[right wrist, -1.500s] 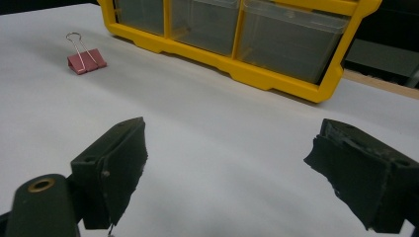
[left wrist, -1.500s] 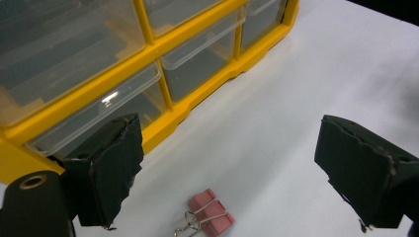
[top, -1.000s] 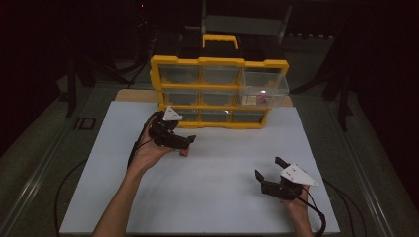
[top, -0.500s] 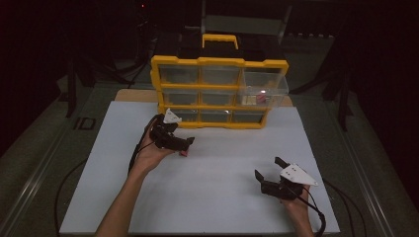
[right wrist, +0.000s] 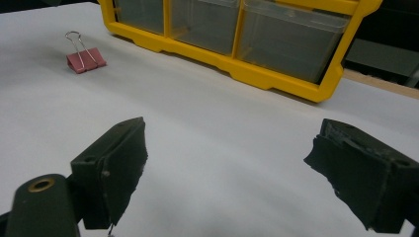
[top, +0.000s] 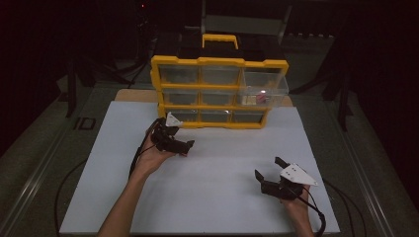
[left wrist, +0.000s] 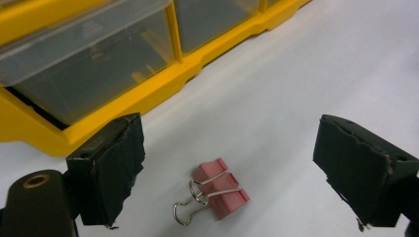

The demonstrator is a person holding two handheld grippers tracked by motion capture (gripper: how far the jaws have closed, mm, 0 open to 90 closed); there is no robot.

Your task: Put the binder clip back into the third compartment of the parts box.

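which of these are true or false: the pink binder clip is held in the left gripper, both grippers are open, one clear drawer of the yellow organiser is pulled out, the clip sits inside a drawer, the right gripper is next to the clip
1. The pink metal binder clip is held in the left gripper. False: it lies on the white table surface between the open jaws, untouched.
2. Both grippers are open. True: the right gripper also stands wide with nothing between its jaws.
3. One clear plastic drawer of the yellow plastic drawer organiser is pulled out. True: the one at the right of the upper rows.
4. The clip sits inside a drawer. False: it lies in front of the organiser.
5. The right gripper is next to the clip. False: it is far off, near the table's front right.
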